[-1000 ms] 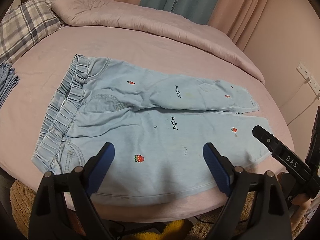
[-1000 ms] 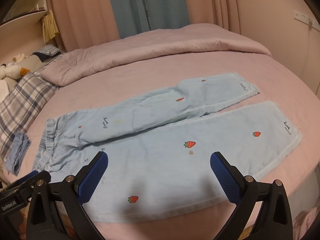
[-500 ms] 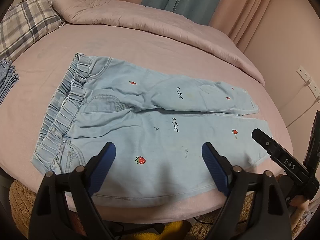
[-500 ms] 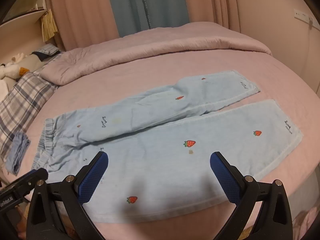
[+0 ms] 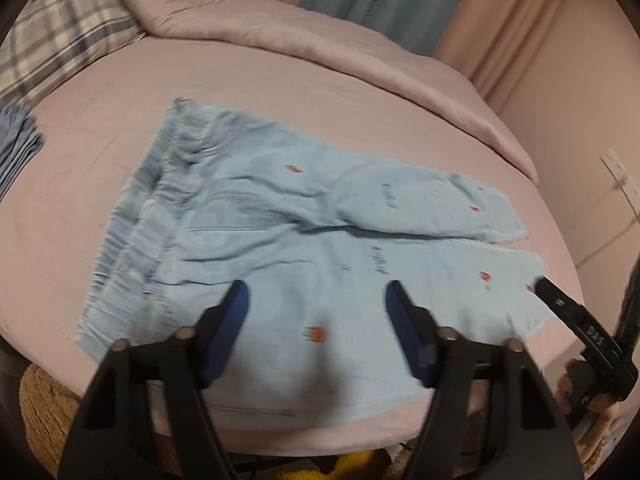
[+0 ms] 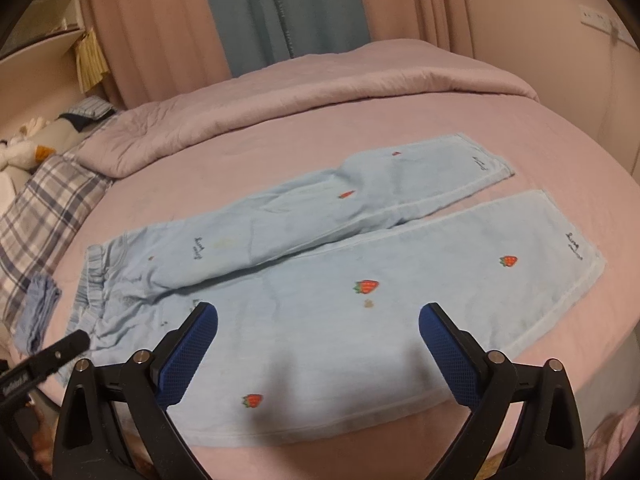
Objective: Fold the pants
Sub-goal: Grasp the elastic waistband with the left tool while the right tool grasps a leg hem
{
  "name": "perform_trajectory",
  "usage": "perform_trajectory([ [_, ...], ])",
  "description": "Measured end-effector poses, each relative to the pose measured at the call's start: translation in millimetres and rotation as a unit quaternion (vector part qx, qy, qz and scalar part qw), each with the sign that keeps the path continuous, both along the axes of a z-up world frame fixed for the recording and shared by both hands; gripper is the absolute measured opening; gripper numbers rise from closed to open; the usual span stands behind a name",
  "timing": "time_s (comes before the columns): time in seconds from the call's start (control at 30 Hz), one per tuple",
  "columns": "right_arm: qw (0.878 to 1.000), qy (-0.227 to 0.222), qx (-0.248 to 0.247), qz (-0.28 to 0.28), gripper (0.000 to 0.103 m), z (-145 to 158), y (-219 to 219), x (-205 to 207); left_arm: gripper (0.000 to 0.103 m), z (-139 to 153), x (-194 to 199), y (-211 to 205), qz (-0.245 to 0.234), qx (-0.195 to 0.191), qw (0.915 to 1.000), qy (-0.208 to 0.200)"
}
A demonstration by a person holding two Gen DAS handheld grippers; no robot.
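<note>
Left wrist view, left to right: a plaid pillow (image 5: 60, 48) and folded blue cloth (image 5: 16, 140) are seen at the edge of the pink bed (image 5: 280, 92). The light-blue pants (image 5: 288, 248), printed with strawberries, are laid flat on the bed, waistband at left and legs extended rightward. The left gripper (image 5: 316, 312) is held above the near leg, its blue-padded fingers (image 5: 226, 328) spread apart with nothing between them.

Right wrist view, left to right: the pants (image 6: 320, 280) are shown with waistband at left and cuffs at right. The right gripper (image 6: 318, 340) is positioned over the near leg, fingers (image 6: 448, 352) likewise spread wide and empty.
</note>
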State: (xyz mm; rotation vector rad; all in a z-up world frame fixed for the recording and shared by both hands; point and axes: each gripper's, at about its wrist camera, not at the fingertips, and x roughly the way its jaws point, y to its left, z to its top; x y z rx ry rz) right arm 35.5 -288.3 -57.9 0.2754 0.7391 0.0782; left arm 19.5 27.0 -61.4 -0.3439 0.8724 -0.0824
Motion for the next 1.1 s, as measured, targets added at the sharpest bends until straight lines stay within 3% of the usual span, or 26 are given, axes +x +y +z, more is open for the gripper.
perform_trajectory([
  [0.07,1.0,0.009,0.004,-0.011,0.094,-3.9,-11.1,0.3,0.048,-8.9,4.5,17.2,0.022,0.006,0.9997,0.012],
  [0.17,0.999,0.024,0.012,-0.039,0.083,-12.9,-32.3,0.5,0.041,-26.2,13.9,39.3,0.055,0.023,0.9976,0.034],
  [0.23,0.998,0.033,0.021,-0.052,0.081,-17.7,-43.4,1.5,0.039,-39.8,18.2,52.3,0.075,0.031,0.9952,0.055],
  [0.33,0.996,0.038,0.03,-0.068,0.08,-20.9,-55.7,1.8,0.03,-60.3,20.8,72.2,0.087,0.002,0.9928,0.082],
  [0.43,0.994,0.043,0.037,-0.092,0.08,-24.5,-73.8,2.9,0.014,-62.6,17.2,86.3,0.097,-0.021,0.9917,0.082],
  [0.53,0.99,0.051,0.047,-0.12,0.08,-29.9,-96.2,3.6,0.014,-62.4,10.4,103.2,0.101,-0.07,0.9893,0.079],
  [0.6,0.985,0.062,0.055,-0.152,0.08,-36.6,-120.3,3.1,0.014,-58.9,3.4,104.8,0.105,-0.071,0.9888,0.079],
  [0.63,0.981,0.067,0.057,-0.171,0.08,-40.1,-132.9,2.4,0.015,-55.4,-0.9,103.4,0.104,-0.07,0.989,0.078],
  [0.7,0.974,0.079,0.063,-0.204,0.08,-46.4,-155.9,0.4,0.029,-46.8,-8.3,100.9,0.101,-0.074,0.9894,0.074],
  [0.77,0.966,0.083,0.076,-0.231,0.079,-51.5,-180.7,-3.8,0.05,-36.3,-15.7,99.8,0.112,-0.068,0.9889,0.07],
  [0.87,0.956,0.086,0.086,-0.268,0.074,-54.0,-209.1,-10.7,0.069,-22.7,-29.9,100.6,0.147,-0.017,0.9874,0.057],
  [0.97,0.949,0.082,0.102,-0.287,0.069,-57.5,-230.0,-14.5,0.07,-31.8,-31.8,105.3,0.159,0.007,0.9843,0.076],
  [1.03,0.946,0.08,0.122,-0.291,0.063,-62.1,-240.9,-14.6,0.069,-51.4,-30.8,111.3,0.162,-0.031,0.9797,0.114],
  [1.1,0.944,0.082,0.141,-0.288,0.059,-69.6,-245.4,-12.2,0.067,-65.2,-30.2,113.7,0.163,-0.059,0.9766,0.127],
])
